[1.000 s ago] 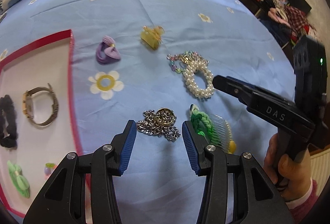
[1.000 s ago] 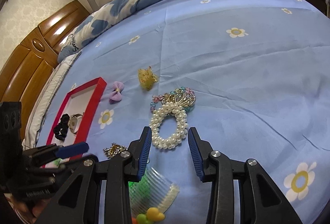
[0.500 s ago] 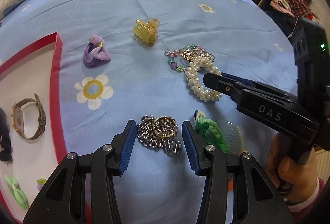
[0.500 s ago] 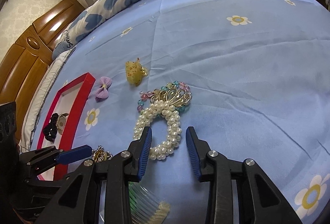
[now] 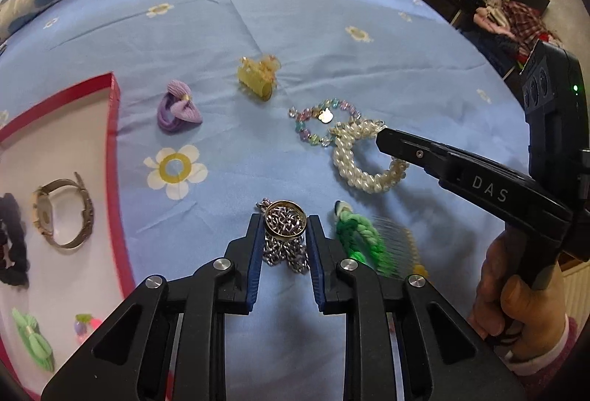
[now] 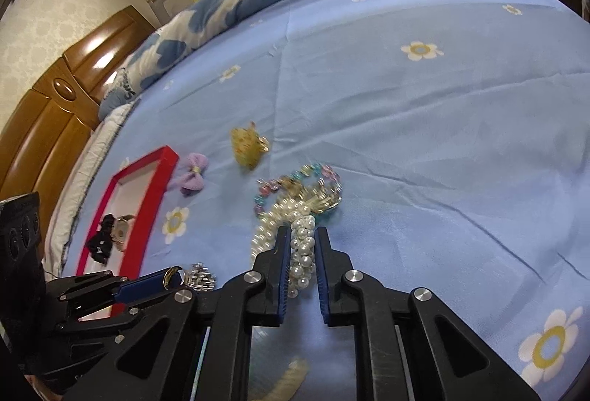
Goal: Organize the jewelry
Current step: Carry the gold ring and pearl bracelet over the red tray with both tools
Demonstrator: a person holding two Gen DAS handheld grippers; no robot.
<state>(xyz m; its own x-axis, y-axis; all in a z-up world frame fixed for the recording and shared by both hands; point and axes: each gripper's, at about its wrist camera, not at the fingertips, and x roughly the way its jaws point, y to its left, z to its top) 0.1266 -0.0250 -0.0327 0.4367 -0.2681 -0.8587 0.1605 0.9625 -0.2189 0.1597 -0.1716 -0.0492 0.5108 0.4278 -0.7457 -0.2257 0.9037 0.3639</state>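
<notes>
- We see the bed (image 5: 332, 6), its blue sheet under everything.
- The red tray (image 5: 115, 128) lies at left, holding a watch (image 5: 62, 213).
- Our right gripper (image 6: 301, 246) has its jaws pinched on the pearl bracelet (image 6: 300, 246).
- Our left gripper (image 5: 284, 229) grips the gold ring (image 5: 285, 223), which sits atop the chain (image 5: 285, 253), beside the tray.

Bright, even daylight, soft shadows, strong fisheye bending with dark vignetted corners, slight motion blur.
</notes>
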